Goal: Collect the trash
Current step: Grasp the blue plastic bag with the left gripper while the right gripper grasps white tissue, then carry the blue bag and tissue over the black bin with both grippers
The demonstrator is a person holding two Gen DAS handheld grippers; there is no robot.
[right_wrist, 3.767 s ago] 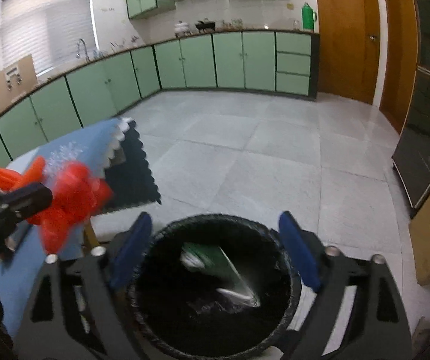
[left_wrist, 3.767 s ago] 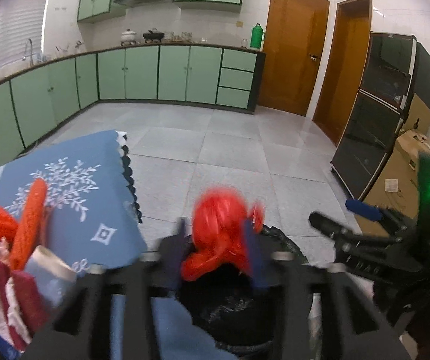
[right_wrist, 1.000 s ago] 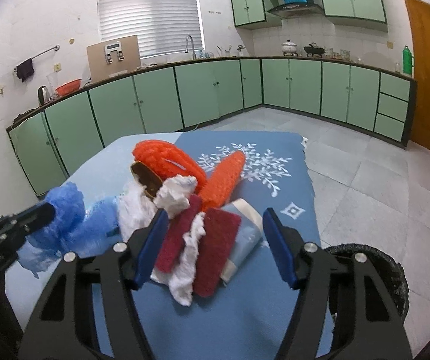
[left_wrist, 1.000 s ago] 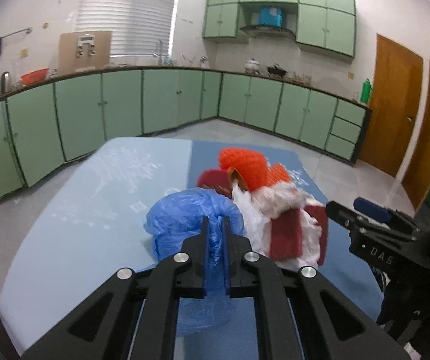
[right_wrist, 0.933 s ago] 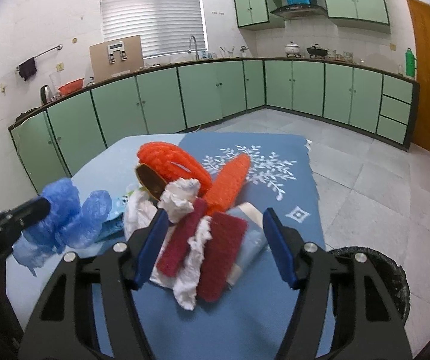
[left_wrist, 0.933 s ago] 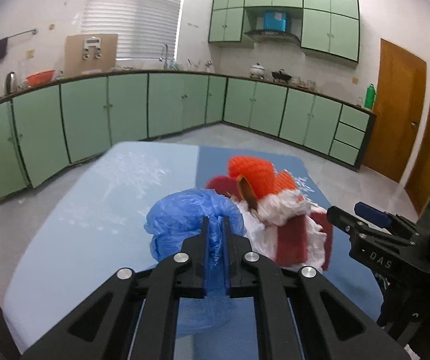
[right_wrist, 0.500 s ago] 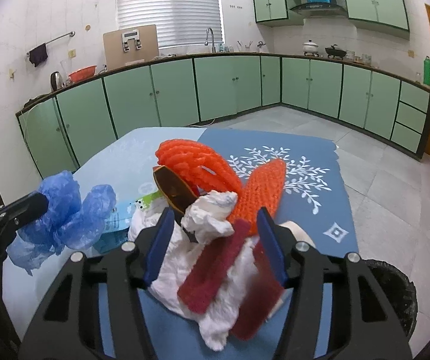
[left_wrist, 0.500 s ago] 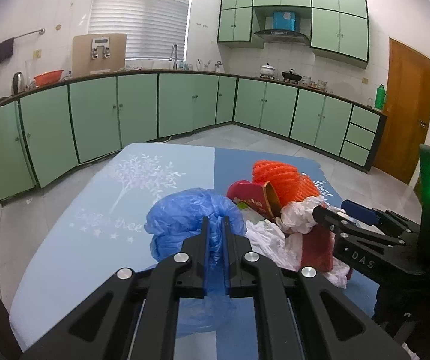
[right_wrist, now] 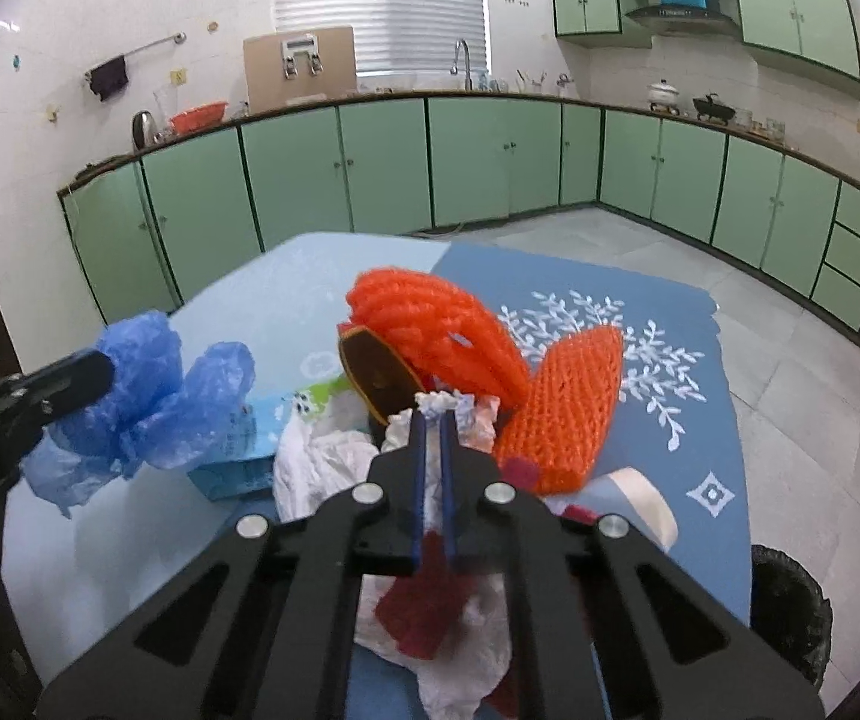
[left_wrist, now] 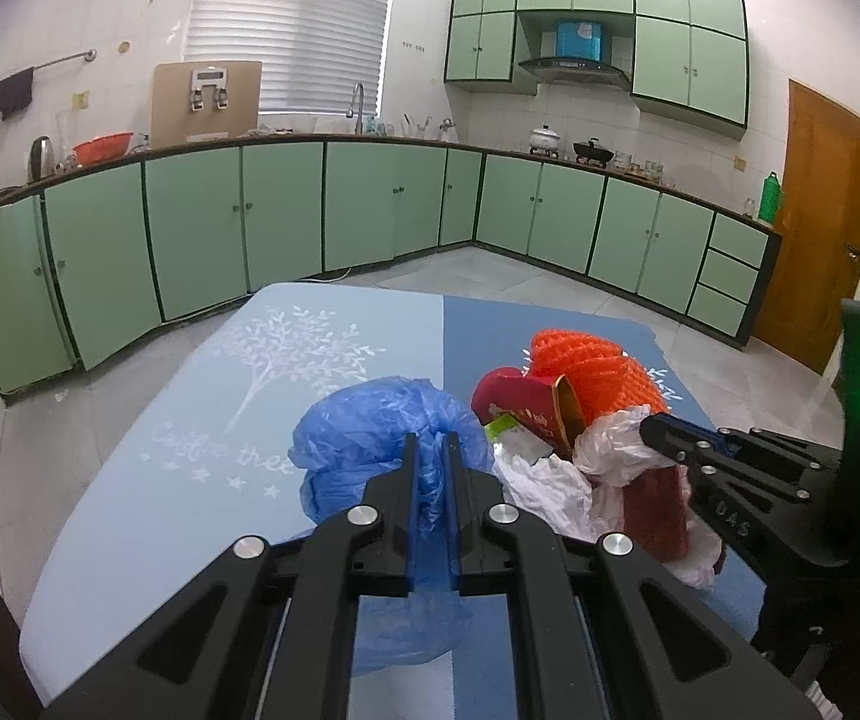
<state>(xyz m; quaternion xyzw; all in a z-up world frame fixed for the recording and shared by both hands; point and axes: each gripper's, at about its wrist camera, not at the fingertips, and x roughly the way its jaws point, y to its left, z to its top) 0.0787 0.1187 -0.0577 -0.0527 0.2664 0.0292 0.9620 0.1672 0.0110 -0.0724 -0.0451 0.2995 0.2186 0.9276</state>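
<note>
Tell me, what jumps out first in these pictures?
The bright orange netting heaped with a white-and-red wrapper on the blue table, against green cabinets. The left claw pinches a crumpled blue plastic bag; the right claw has shut on the wrapper.

On my table (right_wrist: 640, 300): 2 orange foam nets (right_wrist: 442, 324), 1 blue plastic bag (left_wrist: 370, 426), 1 red wrapper (left_wrist: 520, 402). I hold 2 grippers (left_wrist: 430, 450). 1 black bin (right_wrist: 790, 606) stands below.

Trash pile (right_wrist: 430, 420) on table (right_wrist: 670, 324); bin (right_wrist: 790, 606) beside table, right.
</note>
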